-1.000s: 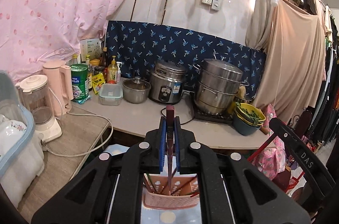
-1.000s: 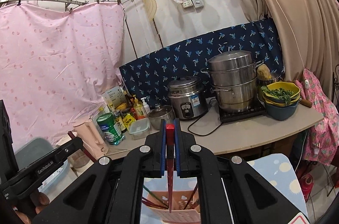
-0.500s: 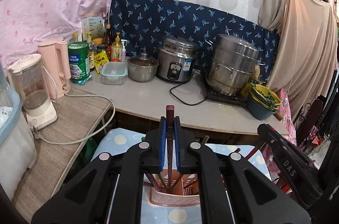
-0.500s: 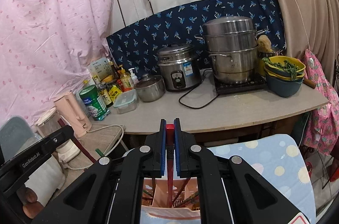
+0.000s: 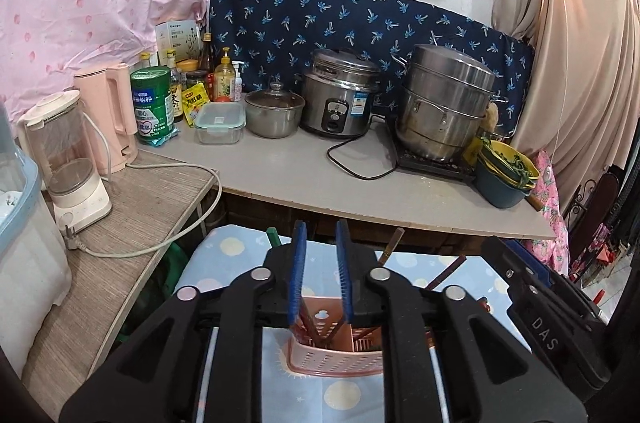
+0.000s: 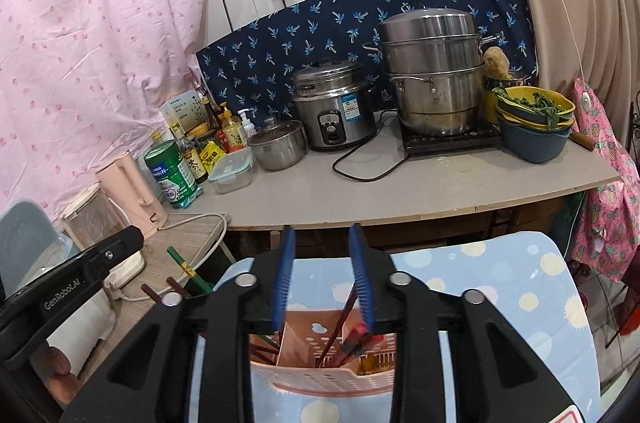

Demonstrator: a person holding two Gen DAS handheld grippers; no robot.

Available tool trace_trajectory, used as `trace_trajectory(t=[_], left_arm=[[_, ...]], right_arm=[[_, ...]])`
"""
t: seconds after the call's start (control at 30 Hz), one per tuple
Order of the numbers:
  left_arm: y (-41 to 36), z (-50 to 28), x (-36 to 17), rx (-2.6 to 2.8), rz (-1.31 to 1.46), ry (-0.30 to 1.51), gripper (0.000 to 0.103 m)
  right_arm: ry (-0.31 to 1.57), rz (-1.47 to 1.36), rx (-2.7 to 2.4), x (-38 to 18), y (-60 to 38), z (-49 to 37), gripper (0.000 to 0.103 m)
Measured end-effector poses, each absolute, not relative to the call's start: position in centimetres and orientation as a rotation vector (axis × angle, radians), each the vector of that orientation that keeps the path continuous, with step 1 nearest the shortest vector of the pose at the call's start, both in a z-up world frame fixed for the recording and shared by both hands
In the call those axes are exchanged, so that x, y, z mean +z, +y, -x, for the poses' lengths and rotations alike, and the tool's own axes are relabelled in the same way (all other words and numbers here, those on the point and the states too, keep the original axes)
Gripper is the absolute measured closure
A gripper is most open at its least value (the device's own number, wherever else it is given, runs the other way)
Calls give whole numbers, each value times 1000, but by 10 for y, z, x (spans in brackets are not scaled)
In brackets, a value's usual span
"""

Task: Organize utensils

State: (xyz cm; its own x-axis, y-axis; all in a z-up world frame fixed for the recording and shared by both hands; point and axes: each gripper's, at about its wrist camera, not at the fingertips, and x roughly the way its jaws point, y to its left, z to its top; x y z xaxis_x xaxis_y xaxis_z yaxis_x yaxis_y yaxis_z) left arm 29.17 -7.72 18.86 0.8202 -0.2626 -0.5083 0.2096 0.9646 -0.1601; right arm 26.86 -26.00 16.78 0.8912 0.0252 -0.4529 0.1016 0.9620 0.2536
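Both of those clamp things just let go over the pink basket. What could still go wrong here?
1. The chopsticks lean steeply in the pink utensil basket; they might tip out.
2. The right hand-held gripper, jaws just opened, hangs right above them; pulling away could snag one.
3. The left hand-held gripper sits close; the two might bump.

The left claw [image 5: 320, 265], just parted (nothing gripped), hangs over the pink basket [image 5: 334, 363] of chopsticks [image 5: 310, 321].

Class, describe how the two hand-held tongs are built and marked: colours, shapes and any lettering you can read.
Both tongs are matt black plastic with angular cut-out arms, silver round rivets and blue ribbed pads. The left tongs read "GenRobot.AI" in white along the side, seen from the right wrist. The right tongs show white letters "DAS" in the left view.
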Motion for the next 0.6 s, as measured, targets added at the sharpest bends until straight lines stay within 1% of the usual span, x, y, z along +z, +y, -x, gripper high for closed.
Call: trace_trajectory(t=[0.03, 0.23, 0.37, 0.4, 0.5, 0.53, 0.6], left_arm=[[-78, -289, 189, -246, 94, 553, 82], [-80, -278, 191, -240, 72, 555, 79], [-80, -265, 192, -231, 54, 547, 69], [-81, -261, 192, -229, 47, 545, 68], [-82, -250, 192, -225, 22, 543, 66], [-81, -246, 191, -226, 17, 546, 64], [-81, -238, 189, -224, 8, 550, 56]], right_arm=[[469, -271, -41, 168, -259, -266, 69], [461, -234, -41, 173, -252, -248, 64], [451, -211, -48, 177, -247, -231, 56], [450, -209, -46, 177, -246, -227, 54], [445, -195, -55, 177, -243, -211, 46], [443, -191, -57, 177, -242, -207, 44], [446, -184, -65, 174, -241, -195, 39]])
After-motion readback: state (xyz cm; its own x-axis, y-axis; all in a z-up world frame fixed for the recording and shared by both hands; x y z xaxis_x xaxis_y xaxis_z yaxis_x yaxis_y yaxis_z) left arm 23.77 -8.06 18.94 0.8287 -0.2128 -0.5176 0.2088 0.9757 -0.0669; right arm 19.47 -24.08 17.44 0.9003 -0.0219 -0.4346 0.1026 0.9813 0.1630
